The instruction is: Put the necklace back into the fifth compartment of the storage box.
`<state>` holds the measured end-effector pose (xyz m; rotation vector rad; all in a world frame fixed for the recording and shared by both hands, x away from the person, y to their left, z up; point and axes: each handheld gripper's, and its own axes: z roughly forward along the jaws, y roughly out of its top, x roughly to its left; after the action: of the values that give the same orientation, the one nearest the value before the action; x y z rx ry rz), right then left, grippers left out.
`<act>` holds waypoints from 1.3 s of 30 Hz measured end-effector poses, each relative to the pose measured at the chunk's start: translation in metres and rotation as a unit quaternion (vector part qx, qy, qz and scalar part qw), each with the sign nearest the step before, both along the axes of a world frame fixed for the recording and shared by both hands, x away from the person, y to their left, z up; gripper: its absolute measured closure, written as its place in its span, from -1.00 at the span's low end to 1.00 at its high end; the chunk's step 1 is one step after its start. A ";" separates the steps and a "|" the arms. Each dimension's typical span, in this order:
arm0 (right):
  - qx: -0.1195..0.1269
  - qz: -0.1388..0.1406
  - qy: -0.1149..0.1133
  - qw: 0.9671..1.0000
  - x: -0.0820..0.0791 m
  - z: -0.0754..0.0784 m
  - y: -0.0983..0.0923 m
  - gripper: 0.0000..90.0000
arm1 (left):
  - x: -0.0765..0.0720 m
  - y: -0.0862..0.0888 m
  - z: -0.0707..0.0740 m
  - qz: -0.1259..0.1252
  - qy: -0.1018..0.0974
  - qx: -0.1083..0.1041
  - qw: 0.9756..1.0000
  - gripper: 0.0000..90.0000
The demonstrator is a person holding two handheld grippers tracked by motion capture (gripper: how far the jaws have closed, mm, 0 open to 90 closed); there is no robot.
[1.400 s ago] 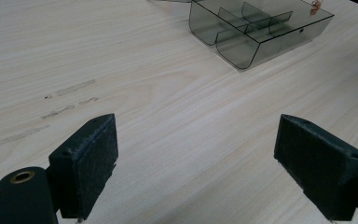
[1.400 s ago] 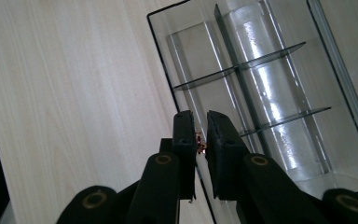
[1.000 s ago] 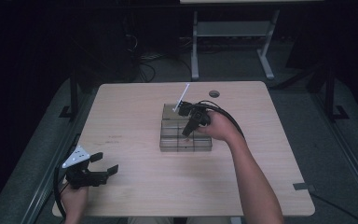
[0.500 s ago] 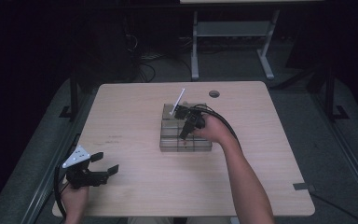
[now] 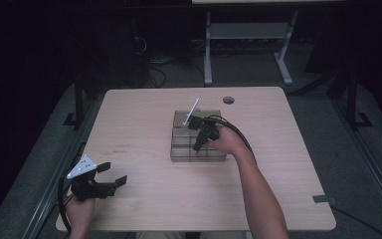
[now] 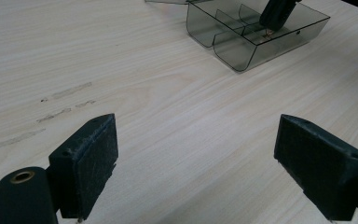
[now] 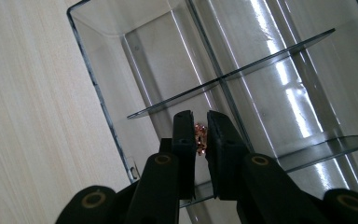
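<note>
A smoke-grey clear box (image 5: 181, 149) with several compartments sits mid-table. My right gripper (image 5: 197, 147) points down into it, shut on a small copper-coloured piece (image 7: 200, 137) held just above a compartment floor near the box's dividers (image 7: 223, 84). In the left gripper view the same box (image 6: 233, 51) lies far off, with the right gripper's black jaw tip (image 6: 276, 11) dipping into it. My left gripper (image 5: 110, 180) rests low over the table's front-left corner, open wide with nothing between its pads (image 6: 91, 156).
Bare wooden tabletop (image 5: 139, 124) surrounds the box. A round cable hole (image 5: 229, 100) lies behind the box. A cable (image 5: 236, 132) loops from the right gripper over the hand. Table edges drop to dark floor on all sides.
My right gripper has slid a little toward the person's side and sunk lower into the box. The left gripper has stayed still.
</note>
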<state>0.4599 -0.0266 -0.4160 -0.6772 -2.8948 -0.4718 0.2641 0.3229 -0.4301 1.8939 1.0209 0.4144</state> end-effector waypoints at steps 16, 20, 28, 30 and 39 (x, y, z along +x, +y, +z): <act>0.007 -0.008 -0.005 1.000 0.003 -0.001 -0.002 0.68 | 0.002 -0.002 -0.001 -0.001 0.000 -0.001 1.000 -0.71; 0.013 -0.009 -0.011 1.000 0.001 0.005 -0.006 0.68 | 0.002 -0.002 -0.001 -0.002 0.002 0.001 1.000 -0.71; 0.010 -0.010 -0.012 1.000 -0.001 0.009 -0.009 0.65 | 0.002 -0.001 -0.001 -0.002 0.001 0.000 1.000 -0.71; 0.012 -0.006 -0.015 1.000 -0.004 0.012 -0.010 0.63 | 0.001 -0.002 -0.001 -0.003 0.001 0.000 1.000 -0.71; 0.012 -0.001 -0.026 1.000 -0.011 0.022 -0.016 0.56 | 0.001 -0.001 -0.001 -0.002 -0.001 -0.001 1.000 -0.71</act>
<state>0.4491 -0.0423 -0.3941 -0.6745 -2.9324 -0.5305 0.2647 0.3222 -0.4309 1.8929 1.0154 0.4140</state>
